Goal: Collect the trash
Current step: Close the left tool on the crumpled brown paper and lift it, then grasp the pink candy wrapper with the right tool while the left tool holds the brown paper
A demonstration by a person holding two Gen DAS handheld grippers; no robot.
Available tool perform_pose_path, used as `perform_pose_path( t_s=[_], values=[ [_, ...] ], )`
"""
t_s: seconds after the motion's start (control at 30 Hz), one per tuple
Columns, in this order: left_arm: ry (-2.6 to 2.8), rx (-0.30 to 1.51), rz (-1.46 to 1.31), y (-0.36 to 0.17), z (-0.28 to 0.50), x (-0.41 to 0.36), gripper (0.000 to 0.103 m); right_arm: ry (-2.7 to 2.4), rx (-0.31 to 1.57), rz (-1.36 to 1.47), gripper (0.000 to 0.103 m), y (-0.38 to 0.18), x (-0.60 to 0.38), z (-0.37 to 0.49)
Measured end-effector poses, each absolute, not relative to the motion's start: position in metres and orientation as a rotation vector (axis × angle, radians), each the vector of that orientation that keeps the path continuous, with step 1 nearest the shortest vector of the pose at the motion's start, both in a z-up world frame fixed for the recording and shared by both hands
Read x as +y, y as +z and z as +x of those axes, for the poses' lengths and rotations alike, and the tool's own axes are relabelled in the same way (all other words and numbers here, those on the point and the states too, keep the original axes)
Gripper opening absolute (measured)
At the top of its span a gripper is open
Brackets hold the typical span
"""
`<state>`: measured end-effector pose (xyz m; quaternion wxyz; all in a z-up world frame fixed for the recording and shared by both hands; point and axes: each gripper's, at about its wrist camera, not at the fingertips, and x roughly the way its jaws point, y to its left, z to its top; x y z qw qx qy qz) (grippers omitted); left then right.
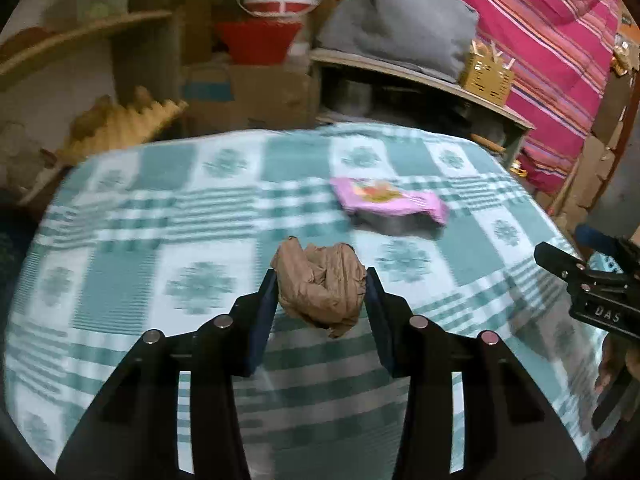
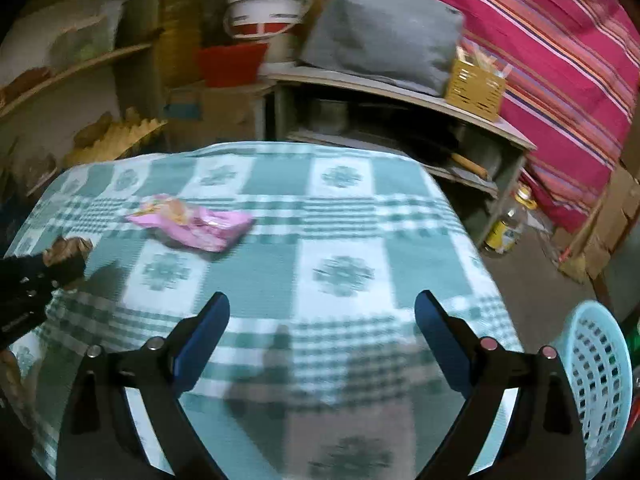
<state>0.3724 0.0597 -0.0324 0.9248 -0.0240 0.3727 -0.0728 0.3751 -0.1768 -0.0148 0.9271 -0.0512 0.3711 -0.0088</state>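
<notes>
Green-white checked tablecloth [image 2: 344, 216] covers the table. Light blue basket [image 2: 600, 368] at its right edge. Pink wrapper [image 1: 390, 198] lies mid-table. My L gripper [image 1: 322, 284] pinches crumpled brown paper [image 1: 320, 286] betw. both pads; R gripper [image 2: 322, 316] gapes, nothing inside.

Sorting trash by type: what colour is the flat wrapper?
Pink wrapper, clearest in the right wrist view.

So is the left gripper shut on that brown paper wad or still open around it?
Shut on it: the left gripper has both pads pressed against the sides of the crumpled brown paper wad.
</notes>
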Motion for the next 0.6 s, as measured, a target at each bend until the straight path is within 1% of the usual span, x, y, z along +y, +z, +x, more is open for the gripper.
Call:
perform_pose_path(
  t_s=[0.2,0.37,0.6],
  values=[
    [-0.014,0.761,-0.055,-0.033,0.369,0.112,0.042,0.054,0.767,-0.205,0.092,-0.022,-0.114,0.395],
    [0.050,0.741,-0.076,-0.028,0.364,0.150,0.042,0.070,0.790,-0.298,0.092,-0.038,-0.068,0.417],
    [0.074,0.732,-0.085,-0.026,0.364,0.167,0.042,0.045,0.768,-0.415,0.092,-0.047,-0.031,0.436]
  ],
)
